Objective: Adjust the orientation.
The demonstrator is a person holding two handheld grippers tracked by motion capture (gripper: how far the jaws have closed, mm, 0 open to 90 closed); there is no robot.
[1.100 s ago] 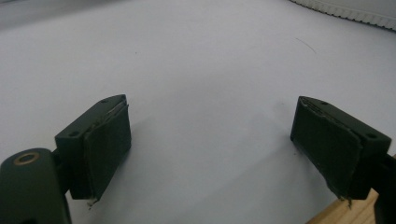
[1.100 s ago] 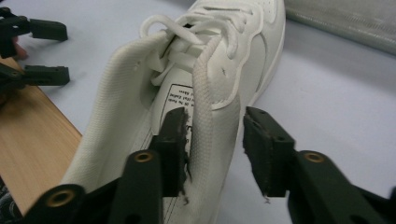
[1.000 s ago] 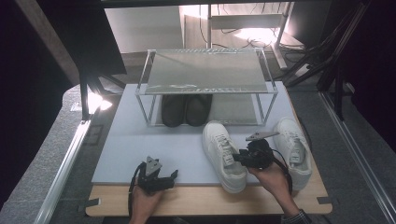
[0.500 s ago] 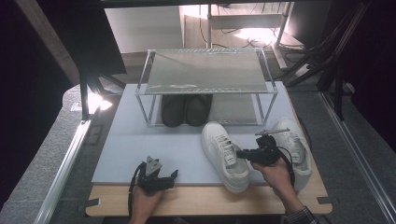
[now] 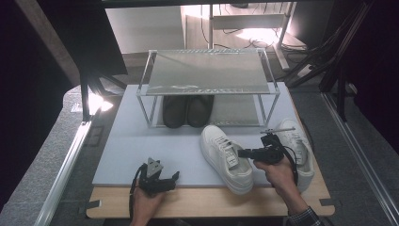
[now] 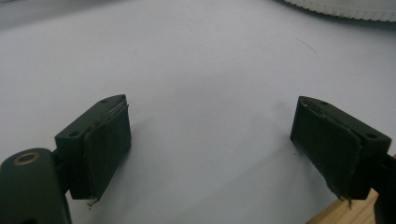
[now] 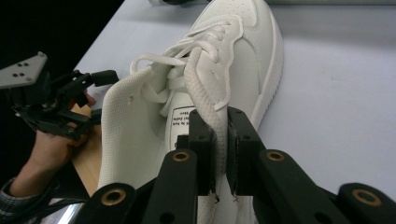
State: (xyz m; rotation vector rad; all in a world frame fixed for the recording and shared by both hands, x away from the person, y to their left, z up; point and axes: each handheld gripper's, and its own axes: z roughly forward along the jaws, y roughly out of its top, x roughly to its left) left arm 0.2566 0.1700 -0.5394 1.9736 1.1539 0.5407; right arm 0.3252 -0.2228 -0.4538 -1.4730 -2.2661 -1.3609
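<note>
The white sneaker [image 5: 226,157] lies on the pale surface [image 5: 141,146] in front of the rack, toe toward the rack and heel near the wooden front edge; its twin, the second white sneaker [image 5: 299,146], sits just beside it on the right. The right claw [image 5: 243,152] has just been closing and is now clamped on the padded collar at the sneaker's opening, the edge pinched between its two pads, as the right gripper view [image 7: 217,140] shows plainly; a grip on that rim looks like a sensible handle, since it would let the shoe be lifted or dragged without crushing the toe. The right hand [image 5: 277,172] comes in from the front edge, the claw lying roughly level and pointing left across the shoe. Behind, a pair of dark shoes [image 5: 187,110] stands on the lower tier of the metal rack [image 5: 207,70], which suggests, to my eye, that the white pair is bound for the rack too. The left claw [image 5: 175,176] rests low on the surface near the front edge, well apart from the shoes; its pads [image 6: 109,144] stand wide apart with nothing between them, the left hand [image 5: 148,200] simply waiting.
</note>
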